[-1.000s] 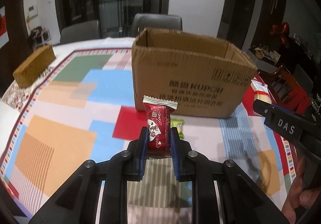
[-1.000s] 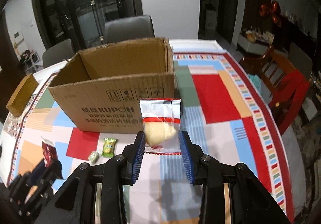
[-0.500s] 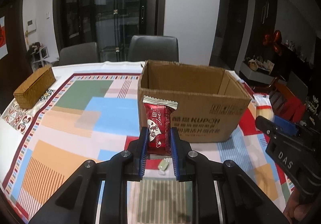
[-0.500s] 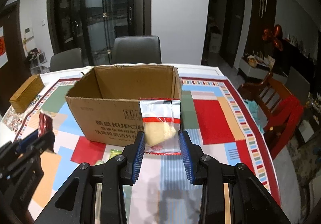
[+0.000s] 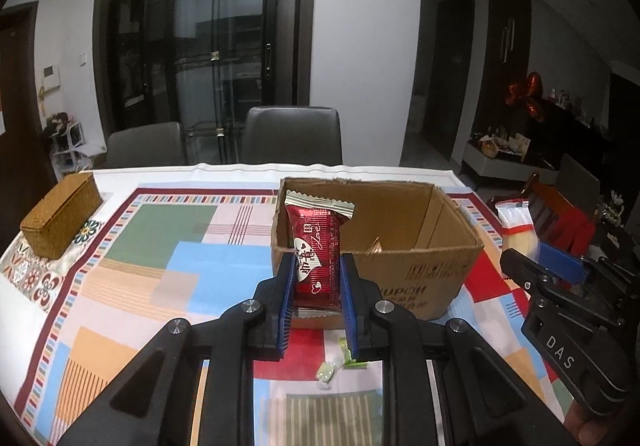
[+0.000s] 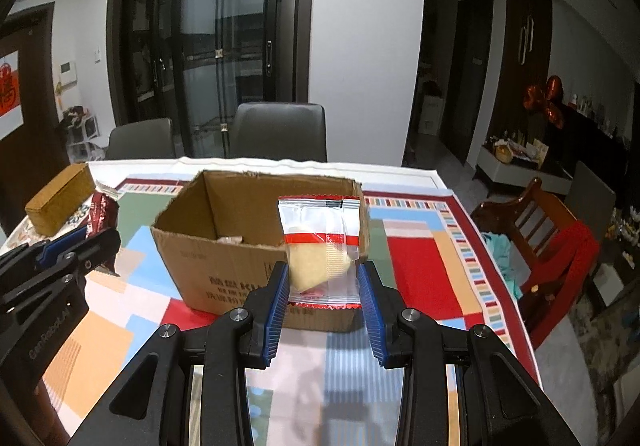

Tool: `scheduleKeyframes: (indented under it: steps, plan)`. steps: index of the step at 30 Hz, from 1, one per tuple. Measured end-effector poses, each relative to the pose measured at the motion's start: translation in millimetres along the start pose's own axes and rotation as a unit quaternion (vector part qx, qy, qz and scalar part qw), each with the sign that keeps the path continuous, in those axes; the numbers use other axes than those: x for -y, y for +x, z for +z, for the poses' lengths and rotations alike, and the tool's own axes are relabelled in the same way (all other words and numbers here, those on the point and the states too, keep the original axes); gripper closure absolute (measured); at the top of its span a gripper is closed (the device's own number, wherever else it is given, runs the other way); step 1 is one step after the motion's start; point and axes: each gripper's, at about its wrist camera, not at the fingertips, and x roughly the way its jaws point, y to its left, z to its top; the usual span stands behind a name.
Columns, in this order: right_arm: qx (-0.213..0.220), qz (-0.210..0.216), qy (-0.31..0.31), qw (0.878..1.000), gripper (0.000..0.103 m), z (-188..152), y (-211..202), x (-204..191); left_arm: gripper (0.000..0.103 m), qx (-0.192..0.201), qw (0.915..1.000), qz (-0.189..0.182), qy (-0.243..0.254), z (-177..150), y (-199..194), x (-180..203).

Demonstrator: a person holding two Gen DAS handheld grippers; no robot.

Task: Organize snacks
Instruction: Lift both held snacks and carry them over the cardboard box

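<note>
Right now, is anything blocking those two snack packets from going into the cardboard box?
Nothing visible does. The red packet and the clear packet are held up before the cardboard box, whose top is open; only its near wall lies ahead, below them.

You see a dark red snack wrapper with silver ends, a clear packet banded red over pale yellow, a plain brown cardboard box, a golden woven box far left, and a tablecloth in multicoloured blocks.
</note>
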Motion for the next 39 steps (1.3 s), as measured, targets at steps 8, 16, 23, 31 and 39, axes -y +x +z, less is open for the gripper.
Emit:
scheduleKeyframes:
  steps: [8, 16, 23, 31, 39]
  plan:
    - [0.021, 0.002, -0.005, 1.000, 0.066, 13.4, -3.9, -1.0, 0.081, 0.016, 0.9996, -0.018, 0.012, 16.7, -0.5, -1.9]
    - [0.037, 0.004, -0.012, 0.999, 0.066, 27.7, 1.0, -4.3, 0.081, 0.025, 0.9990, -0.033, 0.018, 35.9, 9.0, -3.2]
    - [0.044, 0.006, -0.015, 0.999, 0.066, 36.8, 12.3, -7.7, 0.081, 0.025, 0.9980, -0.051, 0.027, 49.5, 23.1, -0.9]
    - [0.043, 0.008, -0.016, 0.999, 0.066, 43.7, 27.8, -9.7, 0.081, 0.018, 0.9974, -0.062, 0.031, 63.8, 45.5, -4.1]
    - [0.036, 0.016, -0.020, 0.999, 0.066, 53.1, 51.7, -8.6, 0.081, 0.012, 0.9965, -0.069, 0.045, 72.6, 66.0, -2.3]
